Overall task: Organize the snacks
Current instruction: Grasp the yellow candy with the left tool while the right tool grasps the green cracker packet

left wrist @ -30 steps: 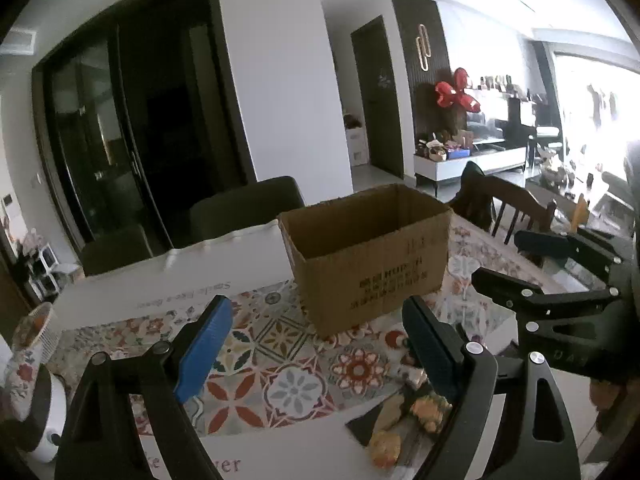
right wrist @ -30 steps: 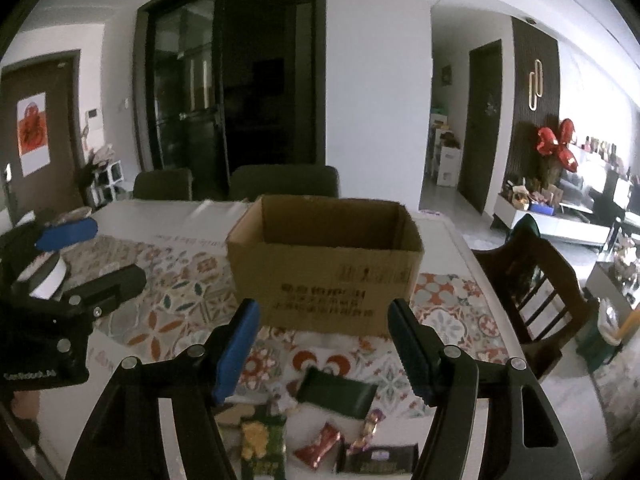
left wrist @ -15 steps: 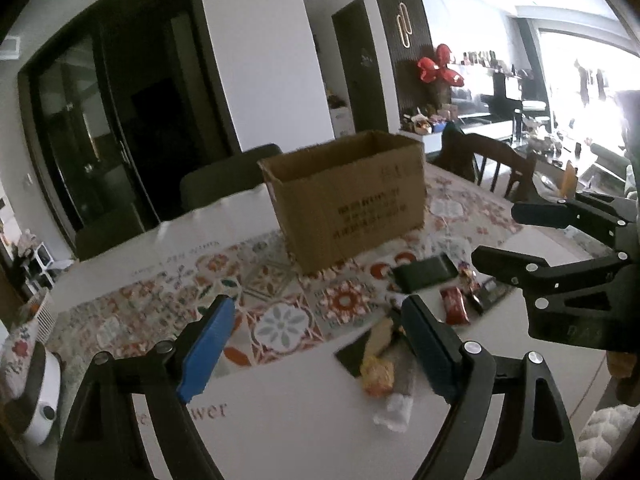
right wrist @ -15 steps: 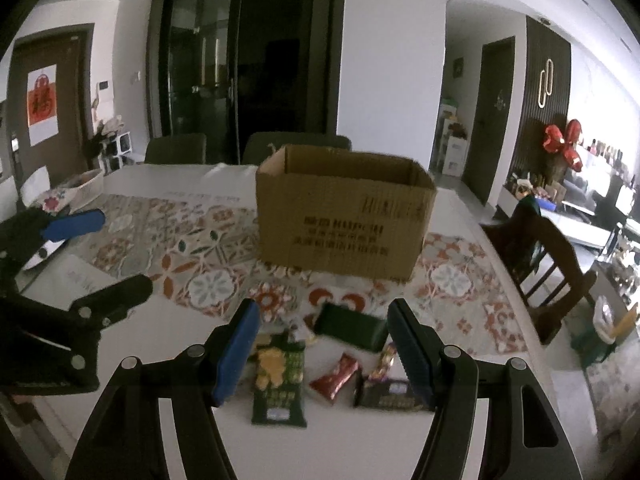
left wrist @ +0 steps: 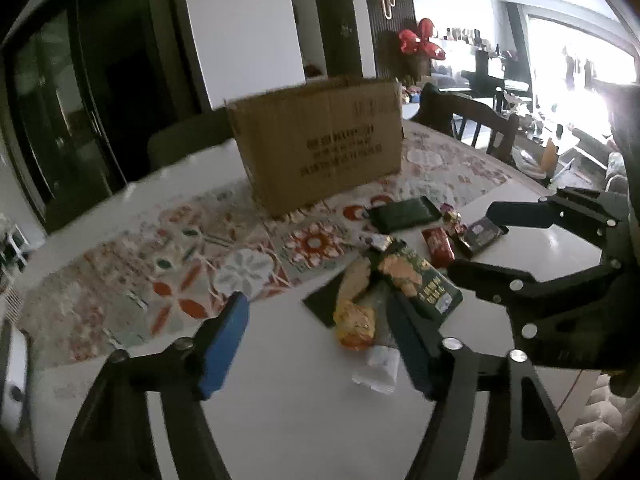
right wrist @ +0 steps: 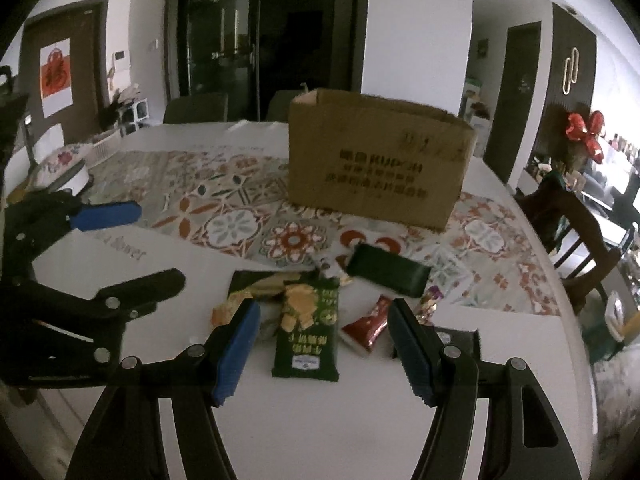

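Left gripper (left wrist: 316,344) low over the white table (left wrist: 280,420), jaws apart and just now closing in, nothing pressed between the pads. Bare tabletop in the gap; right finger's tip overlapping the near end of the snack heap, contact impossible to judge. Yellow-orange pack (left wrist: 354,322) just beside that finger, at about 1 o'clock from the gap. White wrapper (left wrist: 378,366) right against it, at 3 o'clock.

Right gripper (right wrist: 322,346) also low over the table, jaws apart, gripping nothing. Green bag (right wrist: 310,330) flat between the fingers, touching neither pad. Red packet (right wrist: 366,326) just inside the right finger, at 2 o'clock from the bag. Black packet (right wrist: 460,338) partly hidden behind that finger. Dark green bar (right wrist: 386,268) farther off, at 1 o'clock, lying on the edge of the patterned cloth (right wrist: 240,200). Small purple-and-gold sweet (right wrist: 428,300) between bar and black packet. Flat dark pouch (right wrist: 252,280) with crumpled orange wrappers at 10 o'clock from the bag.

Cardboard box (right wrist: 376,172) upright on the cloth at 12 o'clock, well beyond the snacks, top open, inside not visible. All visible snacks on the table, outside the box.

In the right wrist view, left gripper entering from 9 o'clock, near the pouch. Wooden chair (right wrist: 576,232) at 3 o'clock beside the table. Floral bowl (right wrist: 60,164) at 10 o'clock, far side of the cloth.
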Available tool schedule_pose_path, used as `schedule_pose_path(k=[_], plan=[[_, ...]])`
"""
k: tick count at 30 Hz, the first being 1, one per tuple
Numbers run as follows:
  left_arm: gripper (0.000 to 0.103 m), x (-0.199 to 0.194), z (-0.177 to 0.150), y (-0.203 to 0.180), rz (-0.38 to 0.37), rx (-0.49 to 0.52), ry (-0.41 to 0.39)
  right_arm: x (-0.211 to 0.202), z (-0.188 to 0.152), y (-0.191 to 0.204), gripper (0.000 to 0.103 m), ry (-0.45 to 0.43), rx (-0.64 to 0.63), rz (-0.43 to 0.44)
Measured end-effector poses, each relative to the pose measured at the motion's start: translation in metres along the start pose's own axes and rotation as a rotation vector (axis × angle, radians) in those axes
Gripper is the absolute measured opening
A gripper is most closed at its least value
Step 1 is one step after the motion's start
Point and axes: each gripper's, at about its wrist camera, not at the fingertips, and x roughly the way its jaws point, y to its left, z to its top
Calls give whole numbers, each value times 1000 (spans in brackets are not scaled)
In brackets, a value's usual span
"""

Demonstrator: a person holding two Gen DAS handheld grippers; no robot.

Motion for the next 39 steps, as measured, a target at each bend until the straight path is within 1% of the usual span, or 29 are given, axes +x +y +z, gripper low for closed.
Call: schedule_pose_path(k=[5, 8, 10, 15, 17, 24, 27, 30, 32, 39], plan=[[63, 17, -8, -1, -48, -31, 45, 15, -6, -1, 67, 37, 16, 26], [58, 25, -12, 0, -72, -49, 64, 24, -10, -3, 67, 60, 29, 32], [56, 31, -11, 1, -73, -58, 74, 29, -12, -4, 67, 73, 43, 38], [45, 47, -14, 4, -94, -88, 116, 42, -15, -5, 67, 97, 64, 57], [42, 52, -15, 5, -103, -102, 129, 47, -16, -4, 67, 100, 65, 59], [35, 64, -15, 7, -159, -151, 163, 61, -19, -8, 67, 130, 105, 82], [35, 69, -14, 7, -167, -165, 172, 63, -18, -9, 66, 131, 108, 80], [33, 75, -14, 9, -183, -189, 185, 66, -18, -10, 64, 133, 113, 80], [31, 78, -14, 10, -193, -203, 198, 69, -17, -10, 60, 140, 122, 95], [25, 87, -17, 12, -220, -239, 230, 78, -18, -10, 59, 155, 134, 108]])
